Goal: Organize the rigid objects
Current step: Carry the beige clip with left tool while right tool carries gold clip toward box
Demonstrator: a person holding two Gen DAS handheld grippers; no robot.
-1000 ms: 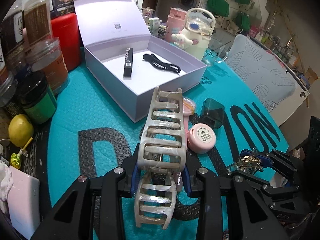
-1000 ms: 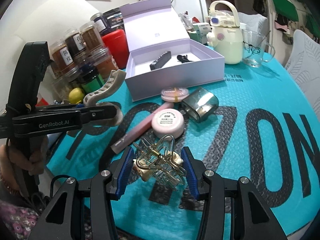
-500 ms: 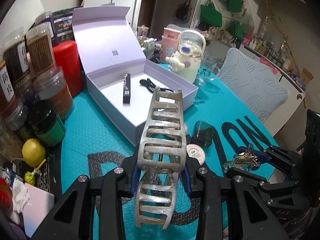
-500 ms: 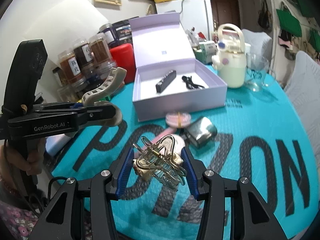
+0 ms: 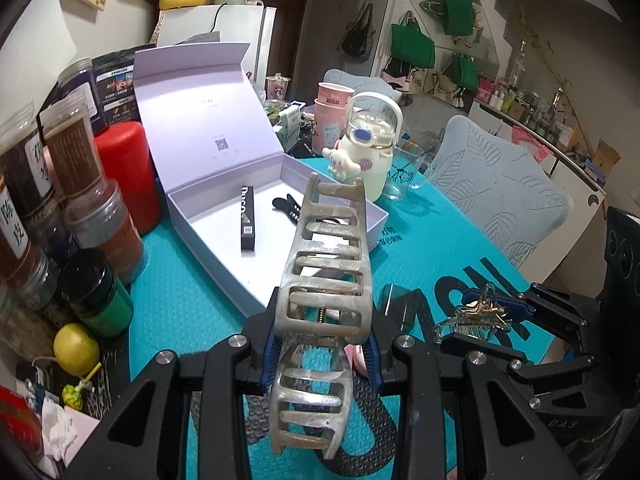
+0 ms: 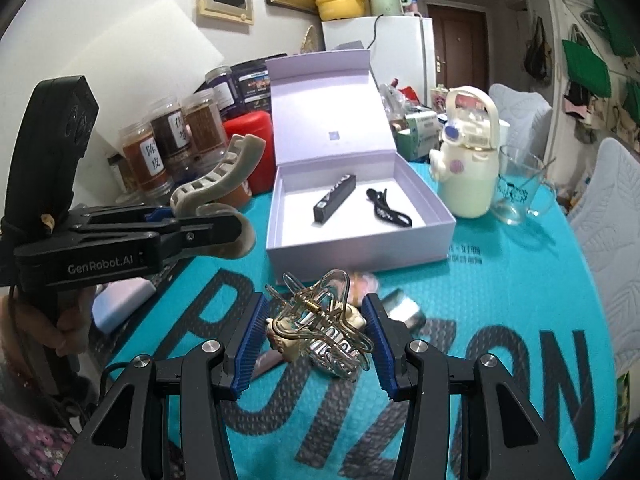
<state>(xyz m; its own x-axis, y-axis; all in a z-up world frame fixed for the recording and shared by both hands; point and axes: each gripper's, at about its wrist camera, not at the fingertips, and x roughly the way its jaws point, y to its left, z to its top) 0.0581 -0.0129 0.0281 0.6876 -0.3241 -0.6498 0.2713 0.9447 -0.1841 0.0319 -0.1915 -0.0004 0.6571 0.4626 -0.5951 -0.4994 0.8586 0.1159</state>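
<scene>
Left wrist view: the left claw point(image 5: 322, 344) is pinching a large marbled grey hair clip point(image 5: 324, 276) at its hinge, the clip held above the teal bench mat point(image 5: 188, 308) and pointing far toward the open lilac box point(image 5: 276, 216). Inside that box lie a black stick point(image 5: 247, 216) and a black hair clip point(image 6: 388, 210). In the right wrist view the right claw point(image 6: 316, 340) grips a small gold wire hair clip point(image 6: 320, 332) near the box's front wall; some pink items behind it are blurred, perhaps compacts. Spice jars point(image 6: 176, 144) stand at the far left.
</scene>
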